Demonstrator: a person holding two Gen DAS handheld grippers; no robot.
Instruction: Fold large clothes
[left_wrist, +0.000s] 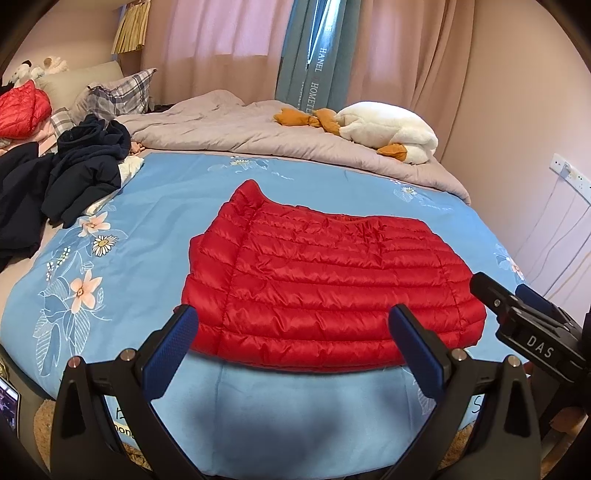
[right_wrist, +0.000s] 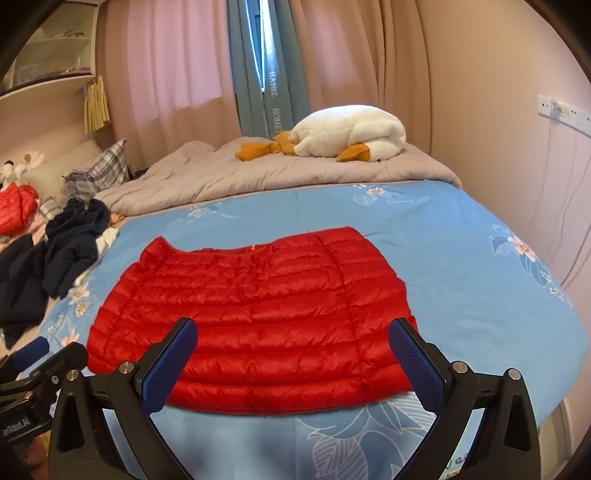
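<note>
A red quilted down jacket (left_wrist: 325, 280) lies folded flat into a wide rectangle on the blue floral bedsheet (left_wrist: 166, 206); its collar sticks up at the far left corner. My left gripper (left_wrist: 293, 321) hovers open just in front of the jacket's near edge, nothing between its blue pads. The right wrist view shows the same jacket (right_wrist: 255, 314) on the bedsheet (right_wrist: 461, 266), with my right gripper (right_wrist: 293, 332) open above its near edge and holding nothing. The right gripper's body (left_wrist: 528, 321) appears at the right of the left wrist view.
Dark navy clothes (left_wrist: 74, 173) are heaped at the bed's left side, with another red jacket (left_wrist: 22, 110) and plaid pillows (left_wrist: 122, 92) behind. A grey duvet (left_wrist: 258, 129) and a white plush goose (left_wrist: 384, 129) lie at the far end. The wall stands close on the right.
</note>
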